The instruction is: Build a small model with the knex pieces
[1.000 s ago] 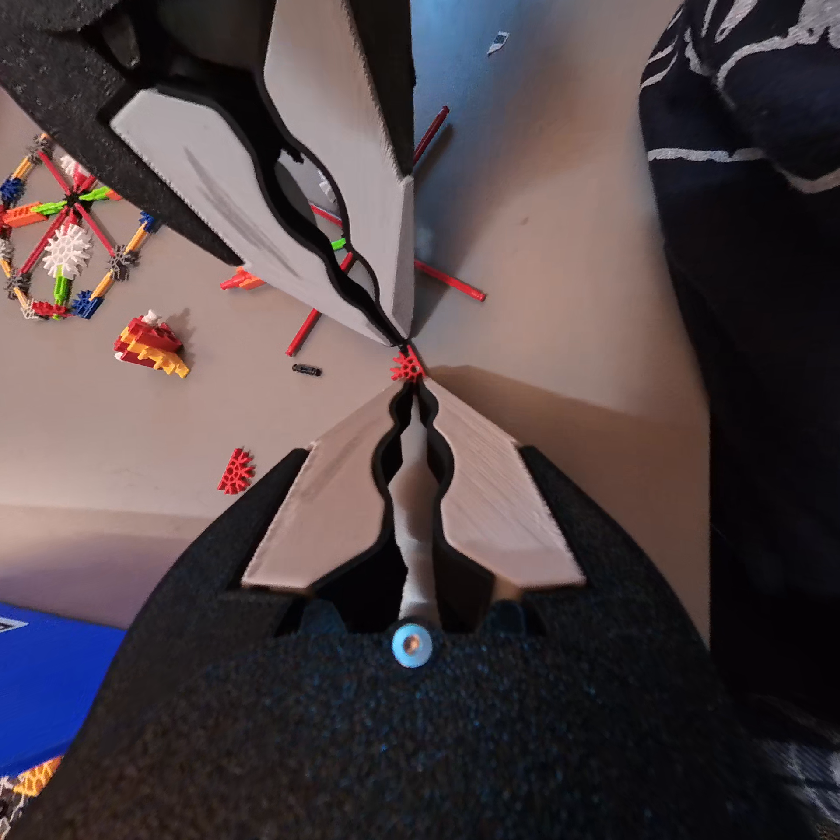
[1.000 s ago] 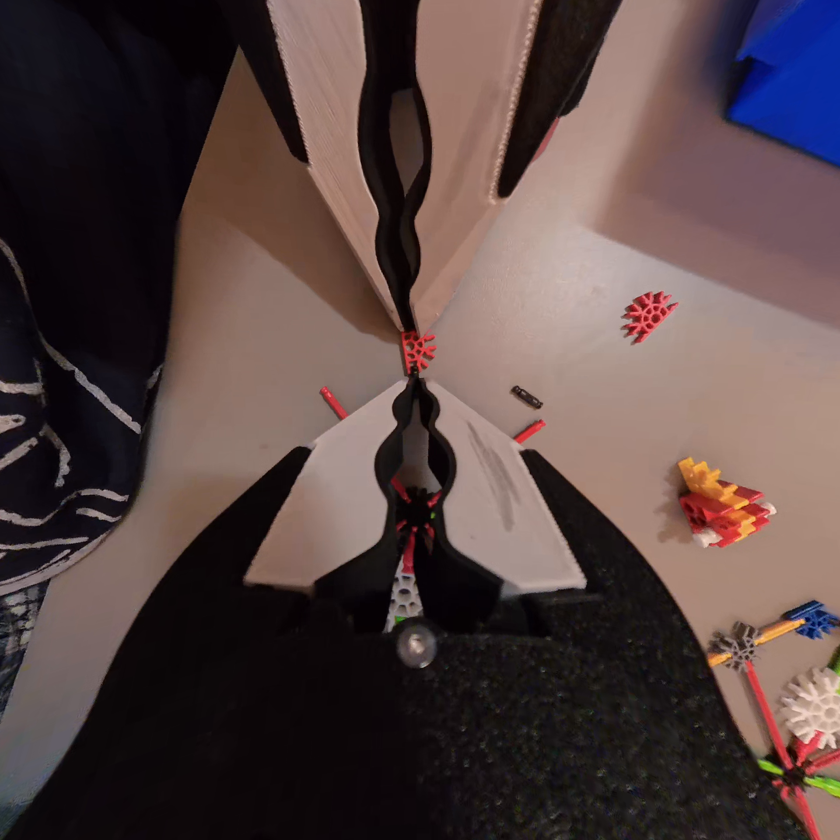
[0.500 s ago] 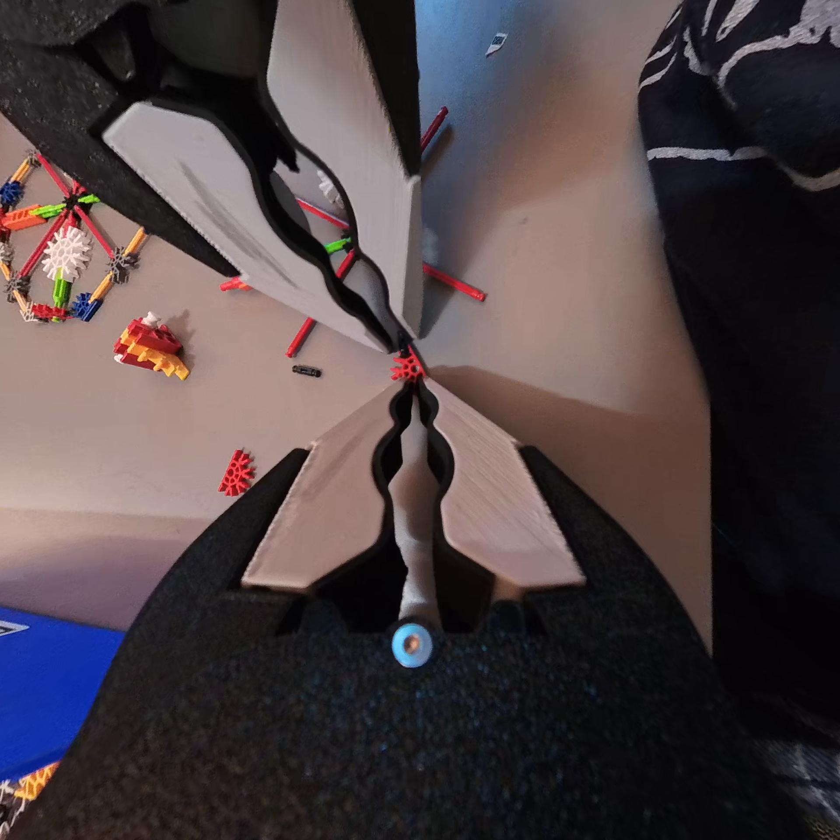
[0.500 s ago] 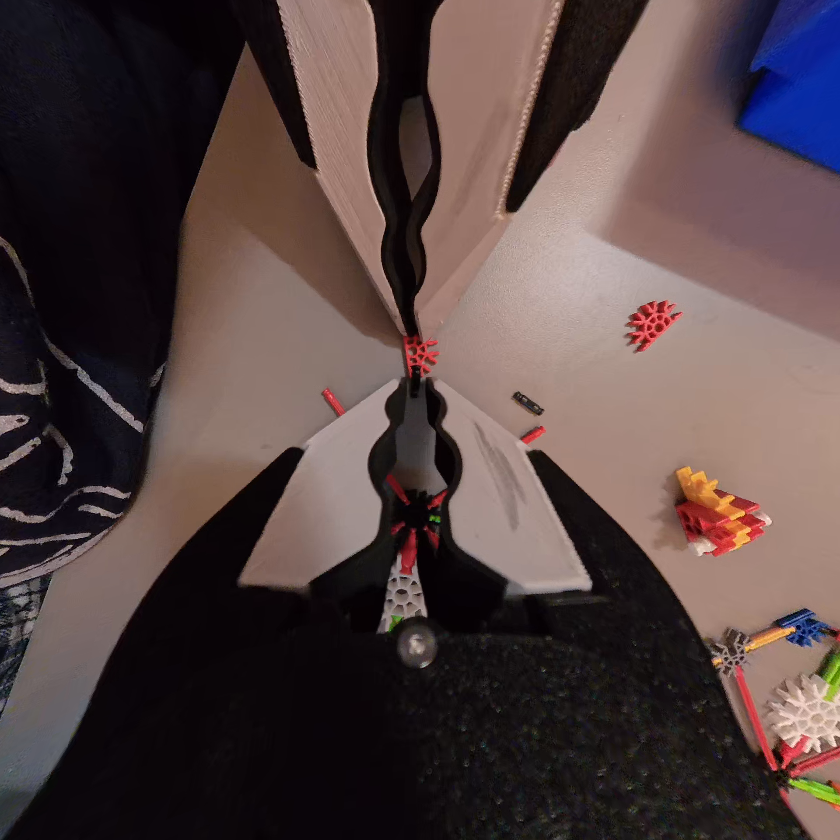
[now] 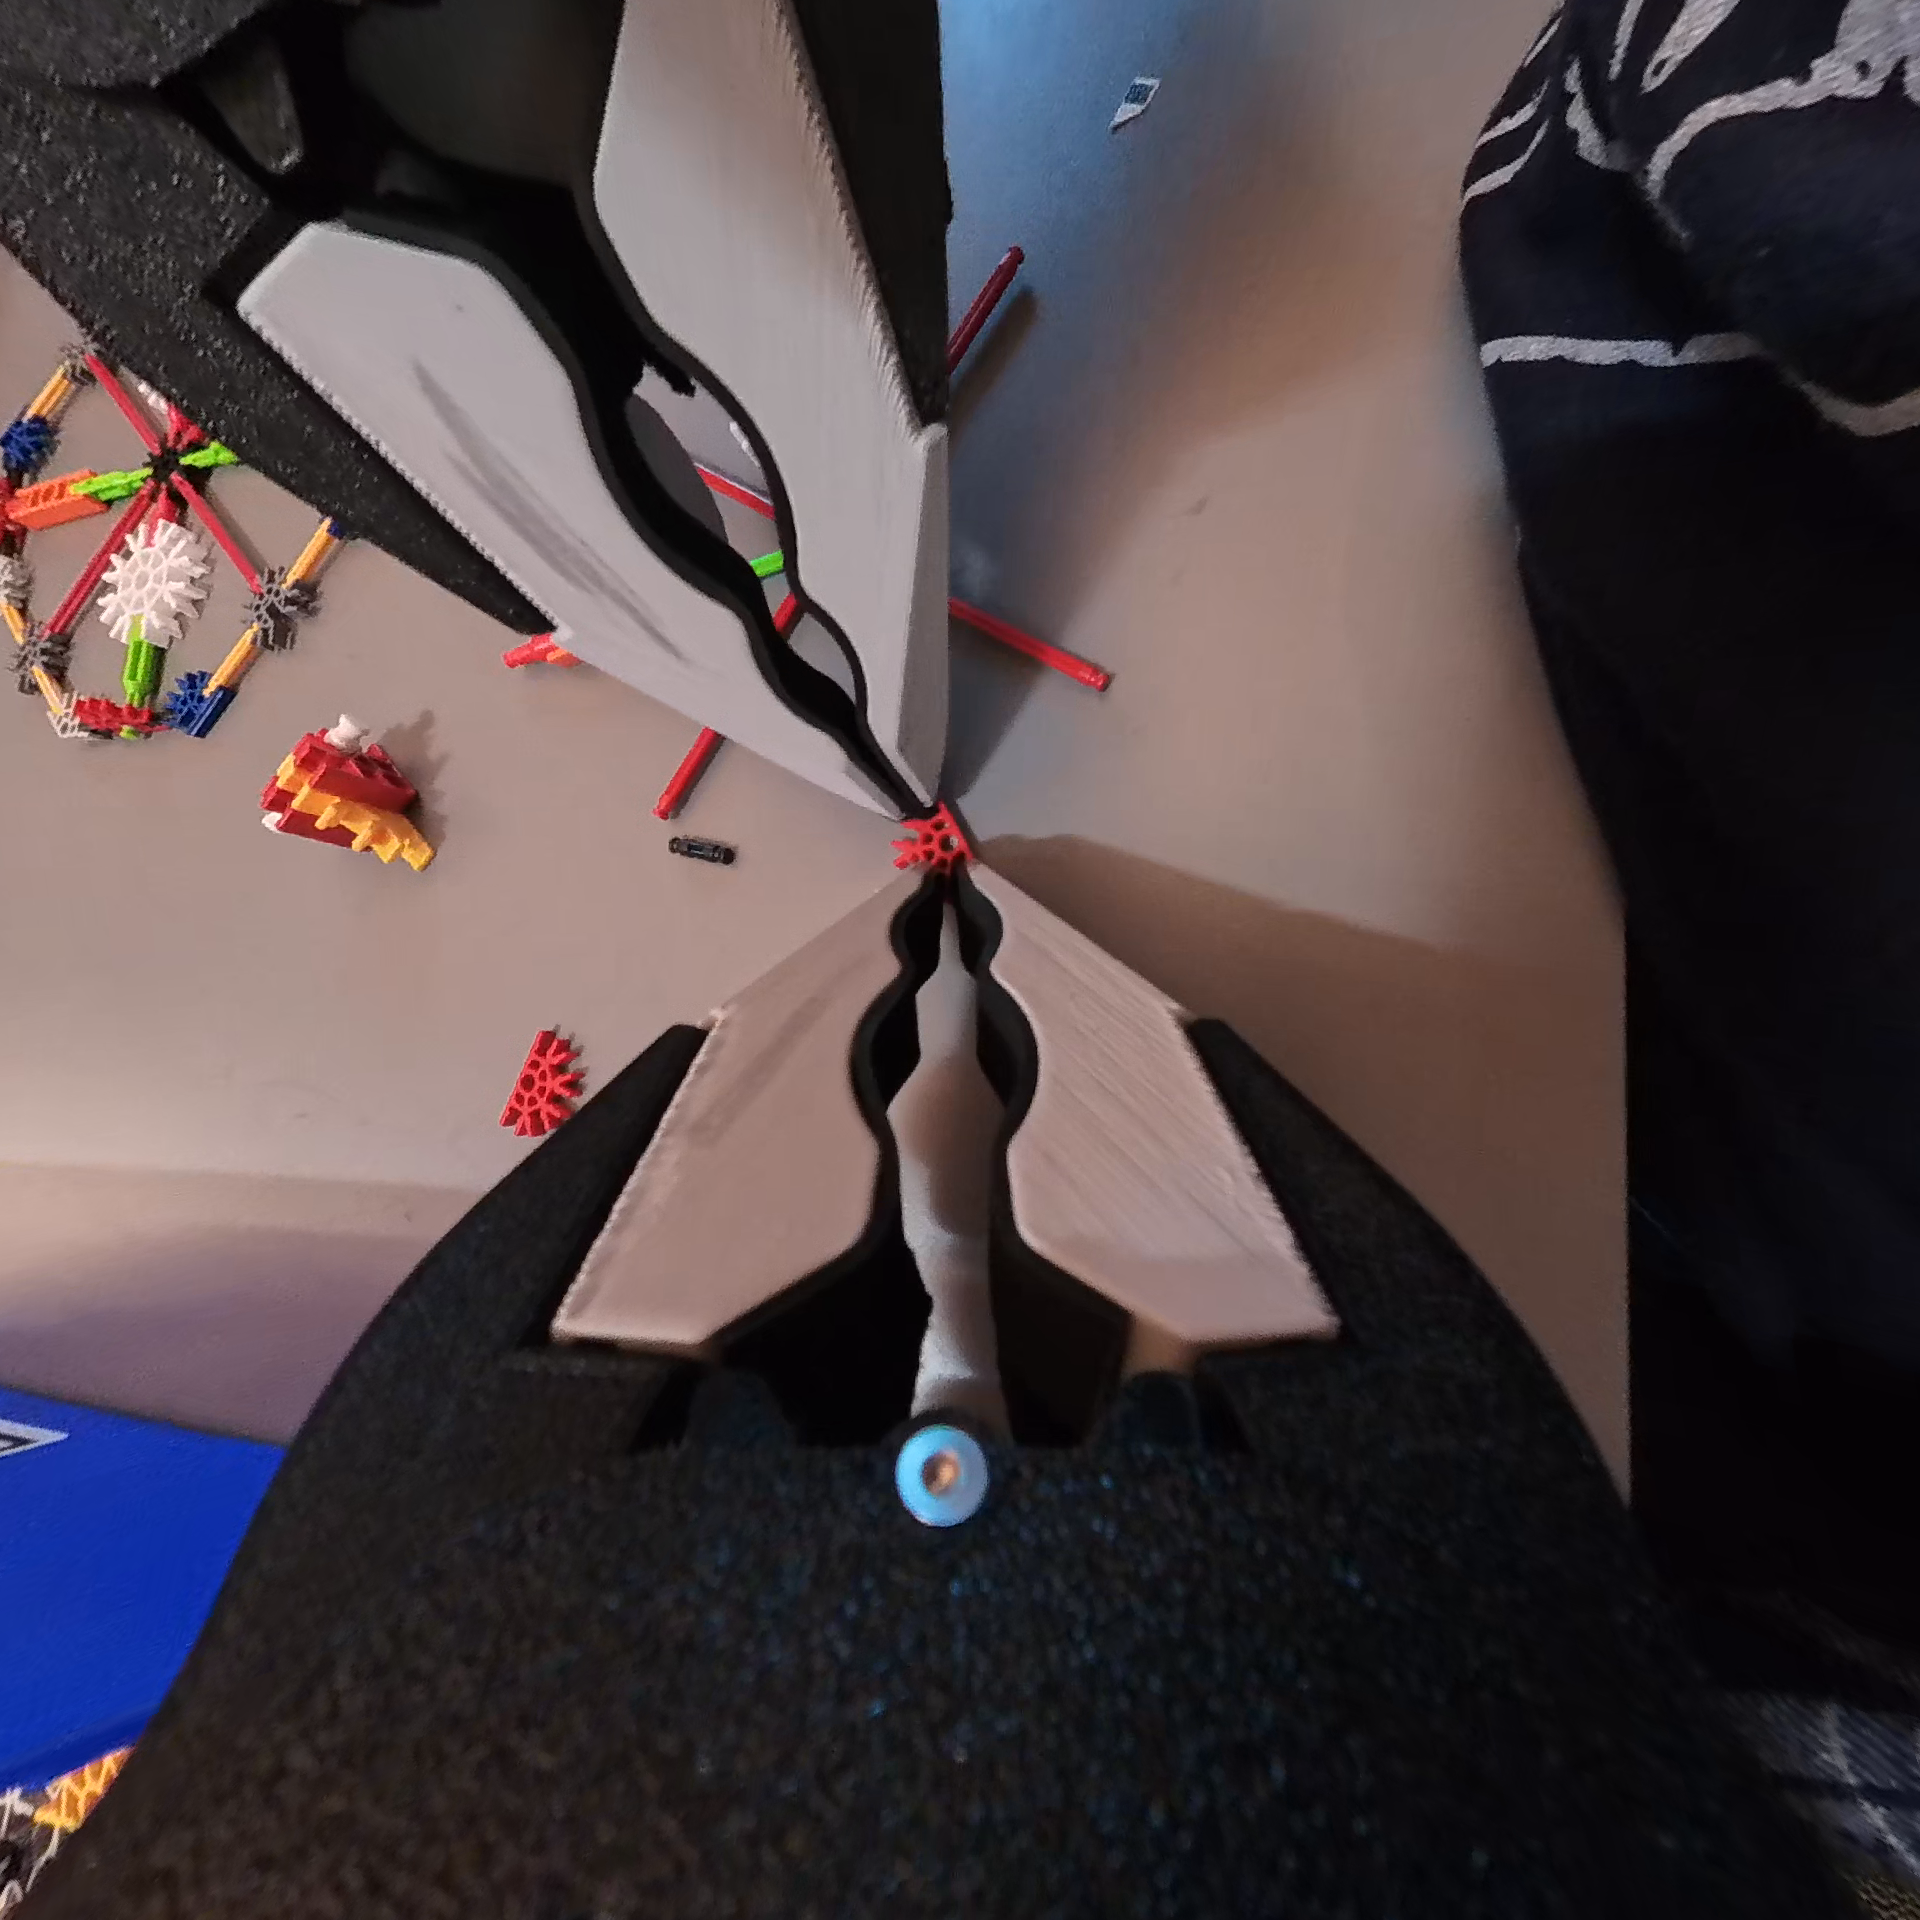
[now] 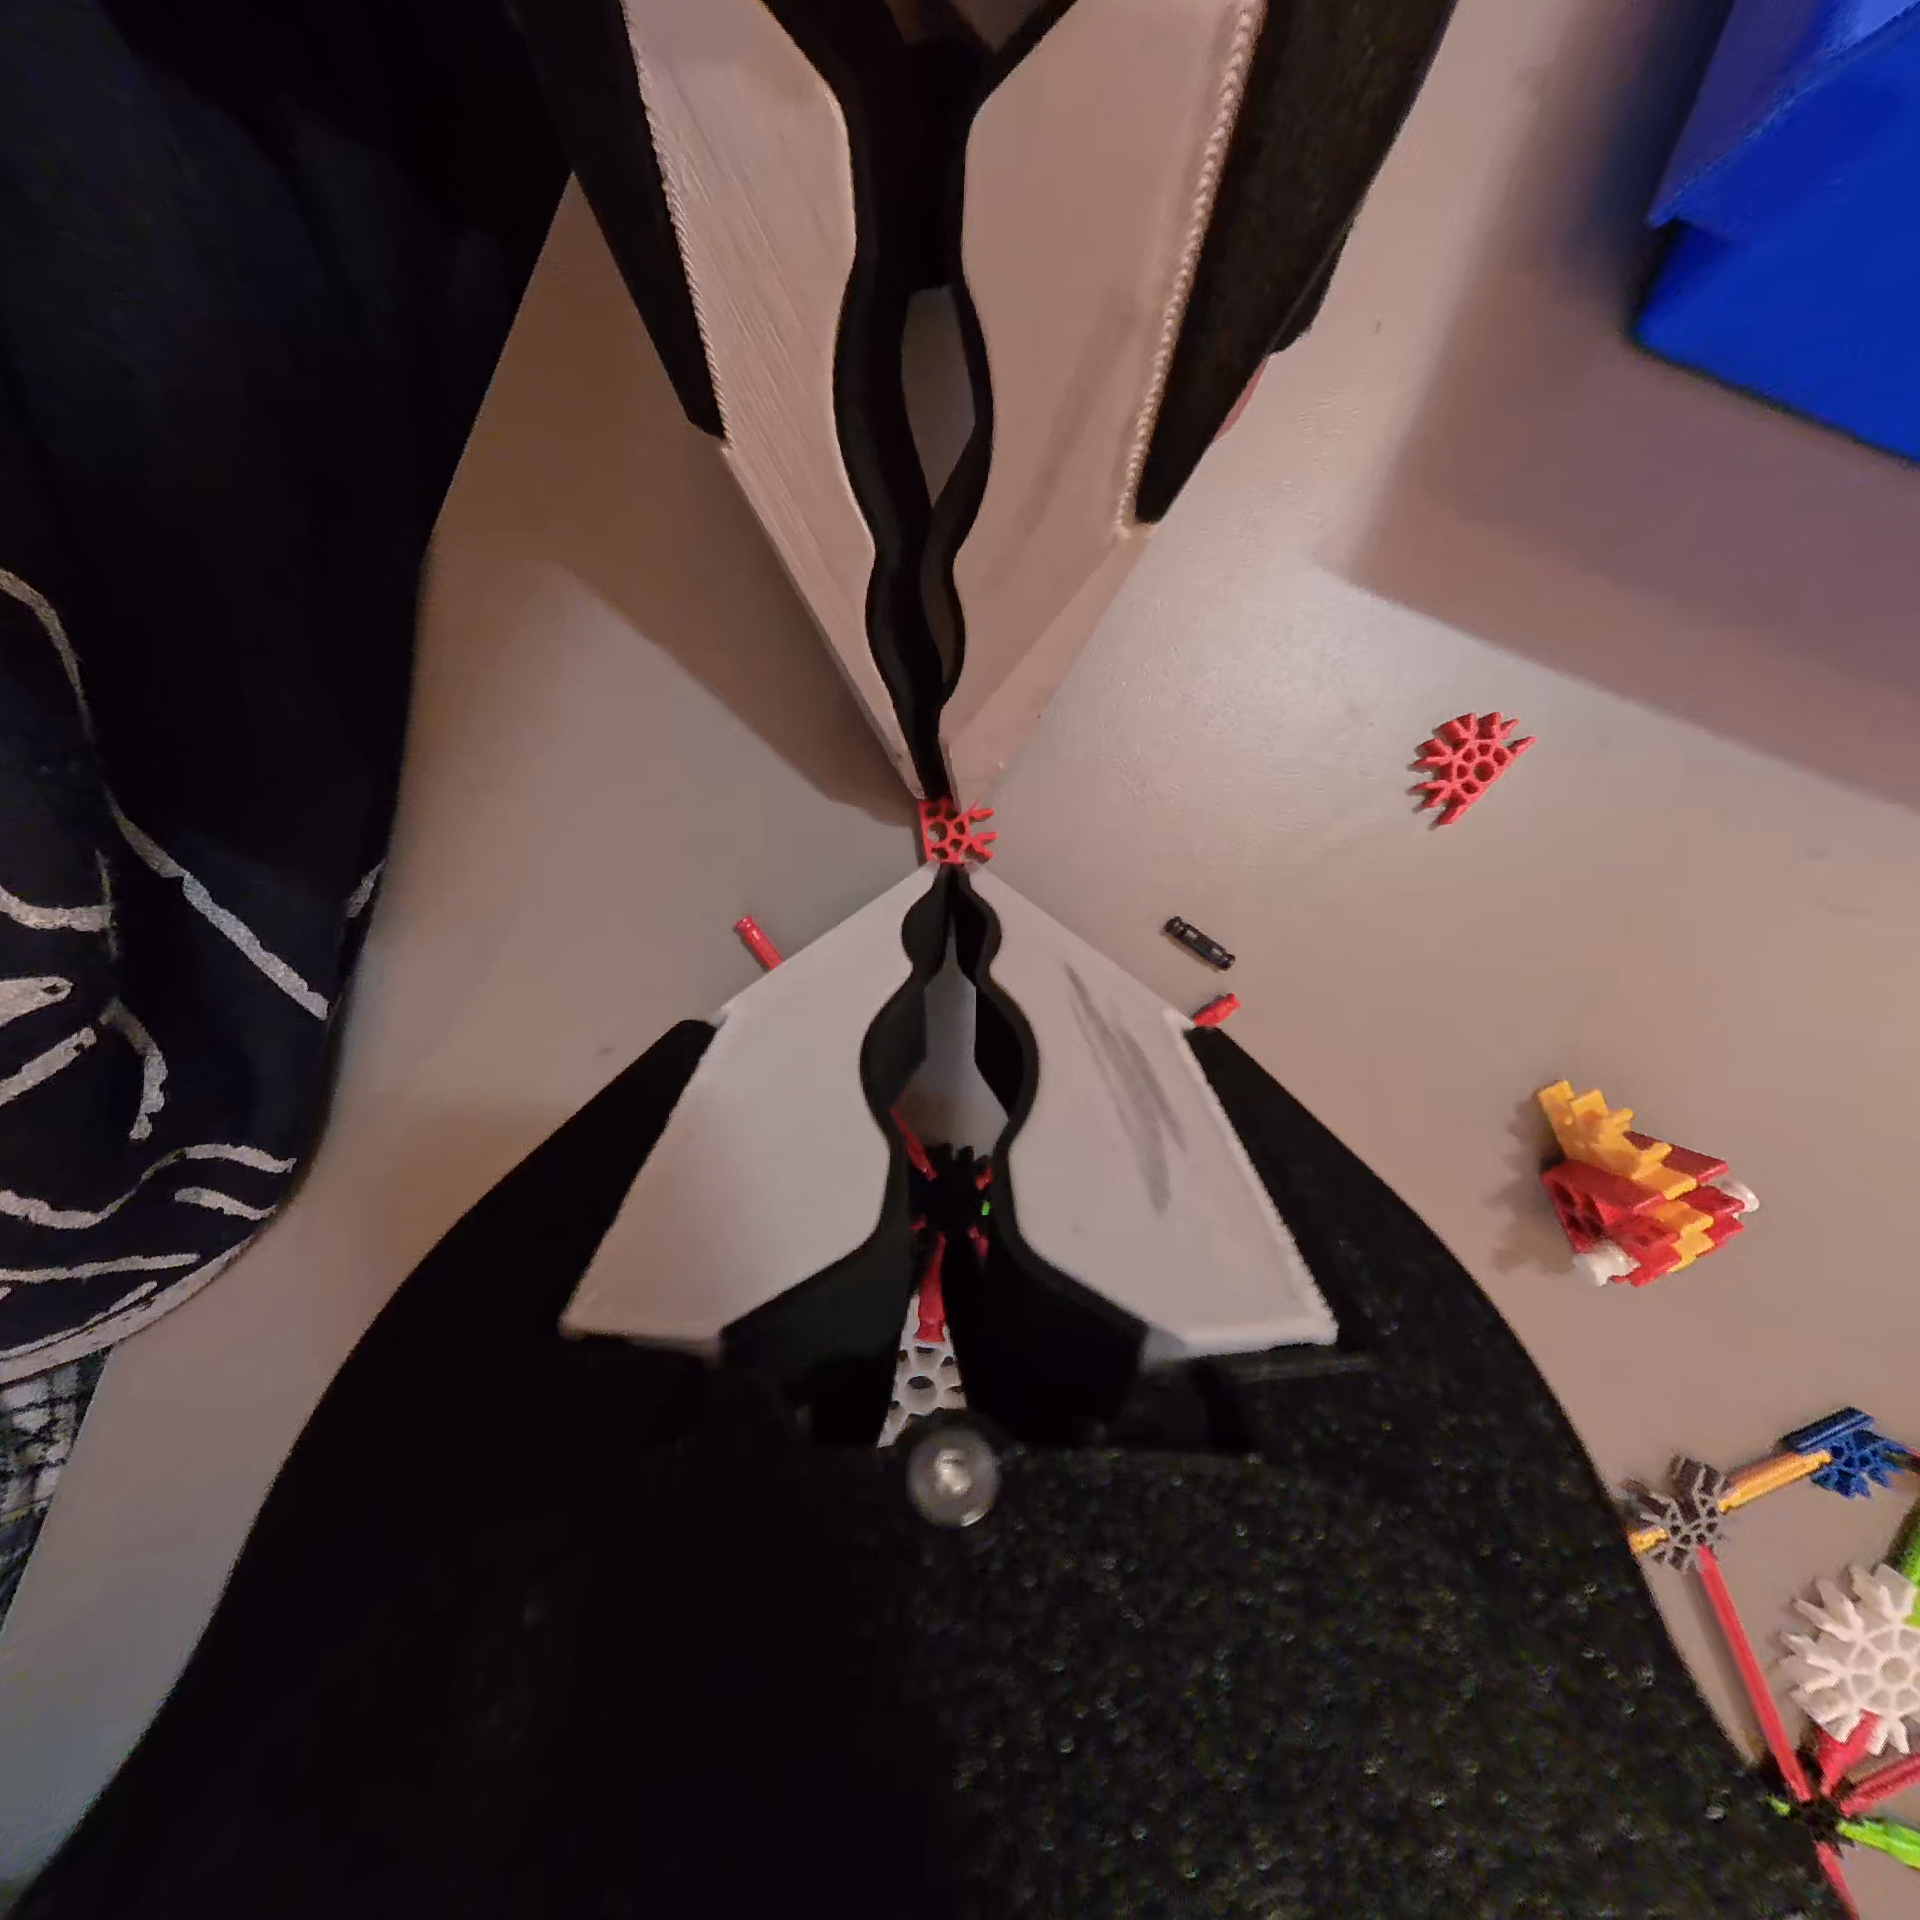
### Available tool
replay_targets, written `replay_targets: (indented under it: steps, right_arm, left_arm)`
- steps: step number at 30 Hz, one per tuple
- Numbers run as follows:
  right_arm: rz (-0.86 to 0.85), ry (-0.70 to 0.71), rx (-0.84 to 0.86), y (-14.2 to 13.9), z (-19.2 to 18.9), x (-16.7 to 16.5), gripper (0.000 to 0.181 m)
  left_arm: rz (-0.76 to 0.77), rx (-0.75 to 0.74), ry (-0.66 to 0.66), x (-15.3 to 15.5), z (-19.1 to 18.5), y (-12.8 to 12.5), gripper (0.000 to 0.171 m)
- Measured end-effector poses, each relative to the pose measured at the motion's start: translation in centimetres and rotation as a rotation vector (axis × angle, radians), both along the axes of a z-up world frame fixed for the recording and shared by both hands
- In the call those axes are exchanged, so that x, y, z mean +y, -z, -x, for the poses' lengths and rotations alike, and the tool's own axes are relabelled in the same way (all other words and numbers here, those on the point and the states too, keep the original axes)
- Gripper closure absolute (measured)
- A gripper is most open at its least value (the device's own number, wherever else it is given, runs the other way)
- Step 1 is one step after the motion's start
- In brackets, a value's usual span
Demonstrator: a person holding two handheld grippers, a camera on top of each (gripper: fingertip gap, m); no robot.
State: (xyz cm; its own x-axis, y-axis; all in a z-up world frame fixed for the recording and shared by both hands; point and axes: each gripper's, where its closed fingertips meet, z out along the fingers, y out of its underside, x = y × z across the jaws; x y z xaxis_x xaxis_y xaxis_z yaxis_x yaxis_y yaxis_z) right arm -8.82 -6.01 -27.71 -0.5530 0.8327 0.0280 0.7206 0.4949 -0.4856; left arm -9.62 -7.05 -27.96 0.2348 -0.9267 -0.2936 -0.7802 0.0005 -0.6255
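A small red snowflake-shaped connector (image 5: 933, 837) hangs above the table between two gripper tips that meet point to point. My left gripper (image 5: 940, 883) is shut, with its tips on the connector's near edge. My right gripper (image 6: 948, 883) is shut, with its tips on the opposite edge of the same connector (image 6: 956, 831). Each gripper shows in the other's view, coming down from the top. Through the right gripper's jaw gap I see a black hub with red rods (image 6: 951, 1205) on the table below.
On the beige table (image 5: 1247, 520) lie a loose red connector (image 5: 540, 1081), a small black clip (image 5: 702, 850), a red-yellow stack of pieces (image 5: 343, 800), red rods (image 5: 1029, 644) and a built wheel of rods (image 5: 135, 582). A blue box (image 6: 1808, 260) and a person's dark clothing (image 5: 1714, 623) stand at the sides. Only a small space, under 4 cm, lies between the two pairs of fingers.
Both grippers stay shut tip to tip on the red connector. The right gripper has tilted and shifted slightly, and the two have drawn a little closer together.
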Motion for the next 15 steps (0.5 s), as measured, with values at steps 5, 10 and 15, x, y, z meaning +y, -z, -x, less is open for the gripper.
replay_targets:
  steps: [5,10,15]
  right_arm:
    - [-0.003,-0.017,0.001,0.07,-0.2,-0.11,0.181]
    - [-0.038,-0.039,0.016,0.08,-0.21,-0.09,0.181]
    - [-0.082,-0.071,0.045,0.12,-0.31,-0.17,0.181]
  left_arm:
    - [-0.002,0.001,0.0,0.01,-0.04,-0.03,0.17]
    - [-0.008,0.0,-0.011,0.04,-0.06,-0.07,0.17]
    - [-0.015,-0.006,-0.028,0.07,-0.11,-0.11,0.17]
